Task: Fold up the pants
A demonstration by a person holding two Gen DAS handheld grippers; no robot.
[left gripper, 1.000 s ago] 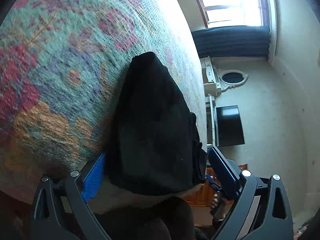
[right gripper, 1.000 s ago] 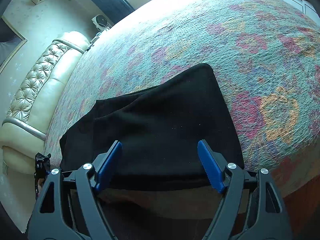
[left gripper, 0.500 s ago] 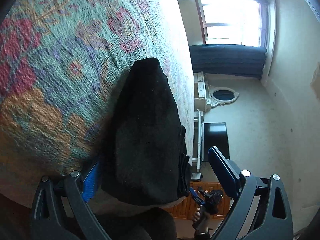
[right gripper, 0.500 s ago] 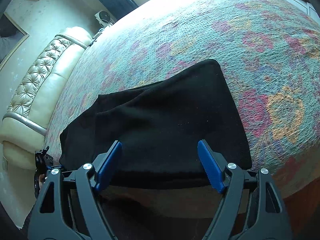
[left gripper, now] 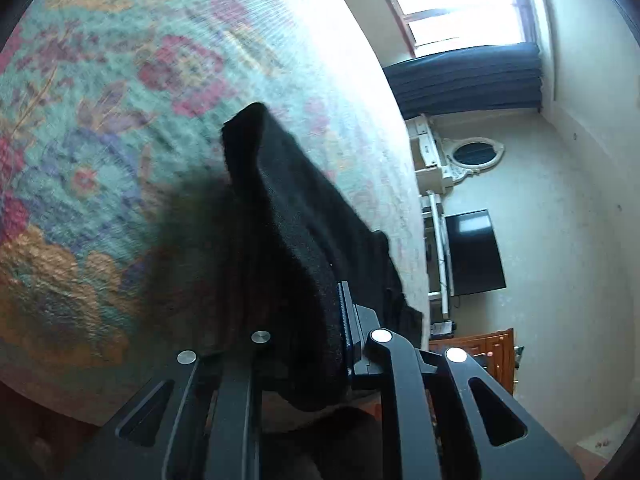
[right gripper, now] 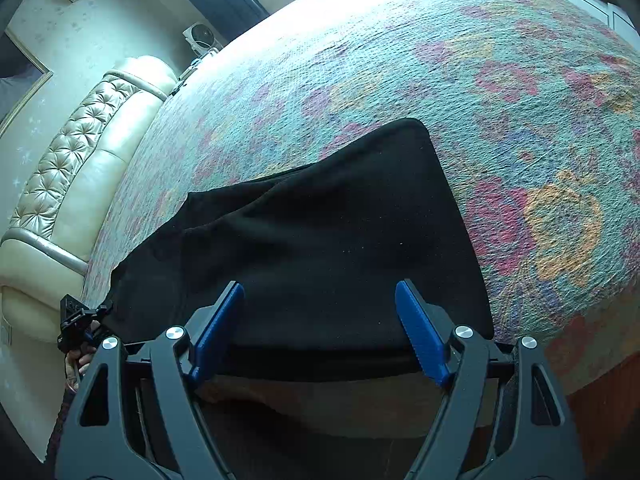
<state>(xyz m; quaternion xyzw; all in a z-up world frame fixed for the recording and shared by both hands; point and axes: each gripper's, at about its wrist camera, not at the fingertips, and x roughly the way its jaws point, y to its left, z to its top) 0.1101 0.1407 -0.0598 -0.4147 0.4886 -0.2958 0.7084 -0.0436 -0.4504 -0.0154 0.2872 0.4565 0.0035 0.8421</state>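
Observation:
Black pants [right gripper: 320,220] lie folded on the floral bed cover [right gripper: 440,60], near its front edge. My right gripper [right gripper: 320,304] is open, its blue pads [right gripper: 420,332] straddling the pants' near edge without pressing on it. My left gripper [left gripper: 320,316] is shut on the end of the pants [left gripper: 288,216], and the cloth rises off the cover [left gripper: 100,140] in a ridge. The cloth hides its left finger. In the right wrist view the left gripper [right gripper: 76,320] shows small at the pants' left corner, with a hand behind it.
A tufted cream headboard [right gripper: 72,168] borders the bed on the left of the right wrist view. Beyond the bed's far side stand a dark TV [left gripper: 472,252], a white dresser with an oval mirror [left gripper: 476,152] and a wooden cabinet [left gripper: 472,352].
My left gripper went from wide open around the pants' end to shut on it, and has lifted the cloth. The right gripper has not moved.

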